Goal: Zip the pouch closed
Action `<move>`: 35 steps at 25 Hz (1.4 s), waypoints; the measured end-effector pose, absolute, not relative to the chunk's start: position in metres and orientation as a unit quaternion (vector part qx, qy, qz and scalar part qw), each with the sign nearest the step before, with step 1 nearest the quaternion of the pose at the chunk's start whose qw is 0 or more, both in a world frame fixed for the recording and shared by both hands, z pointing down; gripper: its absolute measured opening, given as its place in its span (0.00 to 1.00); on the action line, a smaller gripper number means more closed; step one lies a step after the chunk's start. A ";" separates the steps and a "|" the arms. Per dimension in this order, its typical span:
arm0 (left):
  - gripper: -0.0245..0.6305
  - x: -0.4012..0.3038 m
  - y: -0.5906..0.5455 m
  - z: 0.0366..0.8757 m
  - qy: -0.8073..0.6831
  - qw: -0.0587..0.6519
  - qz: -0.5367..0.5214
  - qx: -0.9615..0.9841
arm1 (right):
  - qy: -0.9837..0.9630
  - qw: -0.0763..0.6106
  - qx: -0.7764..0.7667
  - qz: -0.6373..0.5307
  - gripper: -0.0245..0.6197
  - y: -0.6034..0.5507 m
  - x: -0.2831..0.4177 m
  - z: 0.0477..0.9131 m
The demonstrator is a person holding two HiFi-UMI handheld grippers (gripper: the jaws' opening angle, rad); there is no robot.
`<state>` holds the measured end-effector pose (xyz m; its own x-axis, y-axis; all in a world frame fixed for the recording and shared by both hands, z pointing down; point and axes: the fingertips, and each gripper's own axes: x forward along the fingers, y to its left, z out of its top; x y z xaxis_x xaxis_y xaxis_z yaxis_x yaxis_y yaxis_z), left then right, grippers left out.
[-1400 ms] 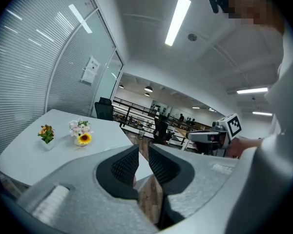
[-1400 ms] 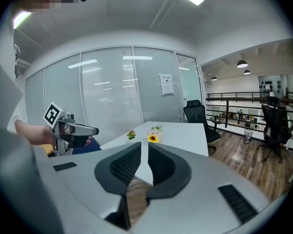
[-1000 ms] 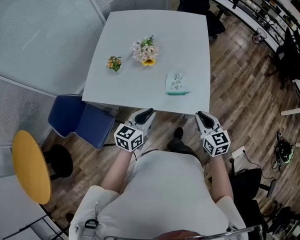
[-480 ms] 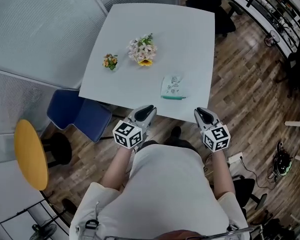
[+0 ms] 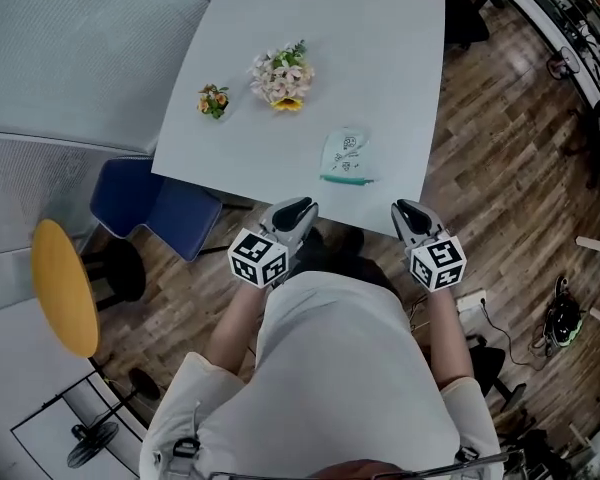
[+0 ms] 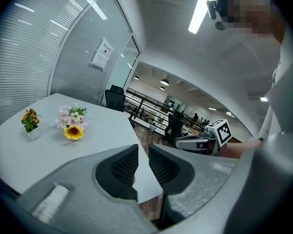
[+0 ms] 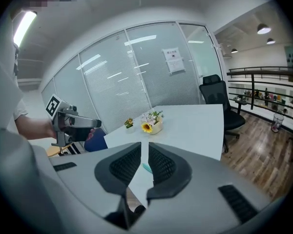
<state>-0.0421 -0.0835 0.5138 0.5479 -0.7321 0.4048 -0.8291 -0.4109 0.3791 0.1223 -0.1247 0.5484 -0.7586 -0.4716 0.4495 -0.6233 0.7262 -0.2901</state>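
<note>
Pouch (image 5: 346, 157) on table (image 5: 390, 48), flowers (image 5: 280, 66) beyond, left gripper (image 5: 300, 206) and right gripper (image 5: 404, 209) empty, jaws nearly together

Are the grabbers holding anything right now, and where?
Nothing is held. The left gripper and right gripper are both empty; the pouch lies on the table.

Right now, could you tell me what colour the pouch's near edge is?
Teal, along the pouch; clearest in head view.

On the table (image 5: 380, 58), the pouch (image 5: 346, 157) lies nearest, the bouquet (image 5: 280, 71) behind, leftward.
</note>
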 end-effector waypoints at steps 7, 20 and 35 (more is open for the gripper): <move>0.14 -0.035 -0.103 0.550 -0.431 0.291 0.111 0.847 | -0.899 0.198 0.308 0.242 0.10 -0.139 0.118 0.582; 0.14 -0.014 -0.141 0.645 -0.360 0.294 0.192 0.864 | -0.880 0.260 0.313 0.245 0.14 -0.169 0.109 0.650; 0.14 0.038 -0.152 0.763 -0.313 0.344 0.248 0.850 | -0.879 0.346 0.253 0.210 0.15 -0.193 0.098 0.748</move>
